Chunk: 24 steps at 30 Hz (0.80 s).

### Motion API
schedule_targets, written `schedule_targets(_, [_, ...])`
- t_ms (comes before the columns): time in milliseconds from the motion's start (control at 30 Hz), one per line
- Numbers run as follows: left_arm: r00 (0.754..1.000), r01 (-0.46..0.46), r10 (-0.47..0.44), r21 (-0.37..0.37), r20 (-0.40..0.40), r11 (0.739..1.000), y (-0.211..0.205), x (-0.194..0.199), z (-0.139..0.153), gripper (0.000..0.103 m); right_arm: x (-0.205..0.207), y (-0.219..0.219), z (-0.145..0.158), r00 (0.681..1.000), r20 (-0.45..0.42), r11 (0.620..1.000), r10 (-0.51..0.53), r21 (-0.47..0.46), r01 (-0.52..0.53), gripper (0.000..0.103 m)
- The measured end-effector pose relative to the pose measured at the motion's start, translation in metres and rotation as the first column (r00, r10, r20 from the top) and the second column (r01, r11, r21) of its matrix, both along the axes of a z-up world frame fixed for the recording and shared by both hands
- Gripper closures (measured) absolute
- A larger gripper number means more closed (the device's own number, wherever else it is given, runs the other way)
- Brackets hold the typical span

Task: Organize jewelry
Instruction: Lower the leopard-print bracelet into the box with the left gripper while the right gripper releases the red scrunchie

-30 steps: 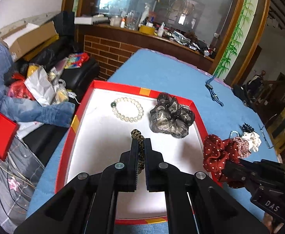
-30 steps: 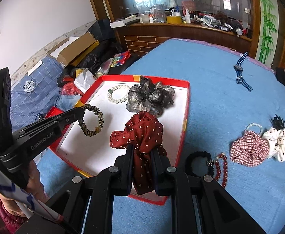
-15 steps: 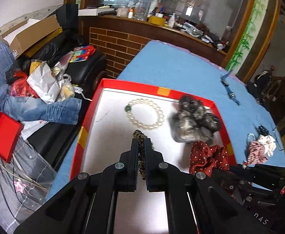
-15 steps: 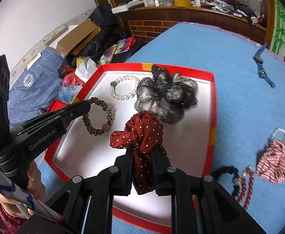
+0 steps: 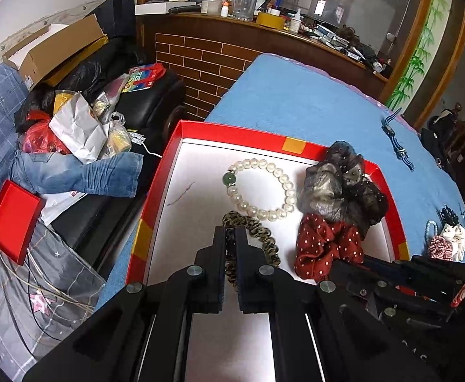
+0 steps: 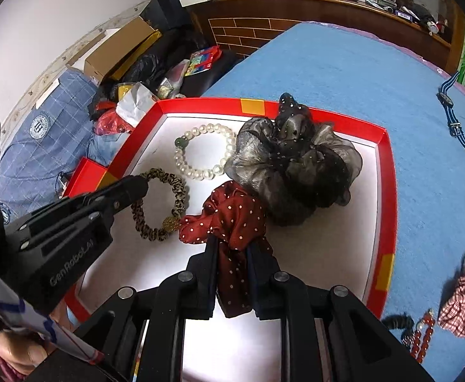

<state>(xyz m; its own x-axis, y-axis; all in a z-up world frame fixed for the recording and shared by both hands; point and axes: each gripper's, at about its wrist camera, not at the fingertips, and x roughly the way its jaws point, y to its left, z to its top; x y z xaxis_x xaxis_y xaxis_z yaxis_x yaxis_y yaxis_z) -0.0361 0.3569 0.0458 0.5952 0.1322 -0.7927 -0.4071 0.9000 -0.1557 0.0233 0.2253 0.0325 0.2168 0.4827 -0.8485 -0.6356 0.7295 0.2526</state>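
Your left gripper is pinching the leopard-print hair tie over the red tray; its fingers are hiding part of the loop. Your right gripper is clamping the red polka-dot scrunchie, whose lower end is disappearing between the jaws, beside the grey organza scrunchie.

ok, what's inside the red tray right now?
Inside the red tray: pearl bracelet, grey-black organza scrunchie, leopard-print hair tie in the left gripper, red polka-dot scrunchie in the right gripper. Anything beneath the scrunchies is hidden.
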Motion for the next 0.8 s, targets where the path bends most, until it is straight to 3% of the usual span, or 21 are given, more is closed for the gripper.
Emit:
schedule_targets(167, [1.0, -0.004, 0.004, 0.006, -0.006, 1.0, 0.001, 0.0, -0.001, 0.096, 0.004, -0.001, -0.003, 1.0, -0.002, 1.0, -0.005, -0.001, 0.005, 0.08])
schedule_targets(267, [1.0, -0.007, 0.007, 0.01, 0.001, 1.0, 0.0, -0.002, 0.002, 0.083, 0.003, -0.003, 0.0, 1.0, 0.008, 1.0, -0.009, -0.003, 0.009, 0.076])
schedule_targets(333, [1.0, -0.009, 0.009, 0.015, 0.014, 1.0, 0.0, -0.004, 0.006, 0.076, 0.002, -0.005, 0.002, 1.0, 0.012, 1.0, -0.007, 0.0, 0.007, 0.063])
schedule_targets(400, [1.0, -0.007, 0.007, 0.016, 0.023, 1.0, -0.002, -0.006, 0.01, 0.076, 0.001, -0.007, 0.006, 1.0, 0.024, 1.0, -0.009, 0.004, 0.009, 0.059])
schedule_targets(567, [0.999, -0.018, 0.017, 0.025, 0.039, 1.0, -0.006, -0.018, 0.023, 0.076, -0.004, -0.016, 0.017, 1.0, 0.024, 0.999, -0.019, 0.035, 0.018, 0.059])
schedule_targets(800, [0.994, 0.006, -0.009, 0.026, 0.105, 1.0, -0.037, -0.041, 0.049, 0.076, -0.031, -0.066, 0.043, 0.997, 0.052, 0.992, -0.051, 0.117, 0.044, 0.059])
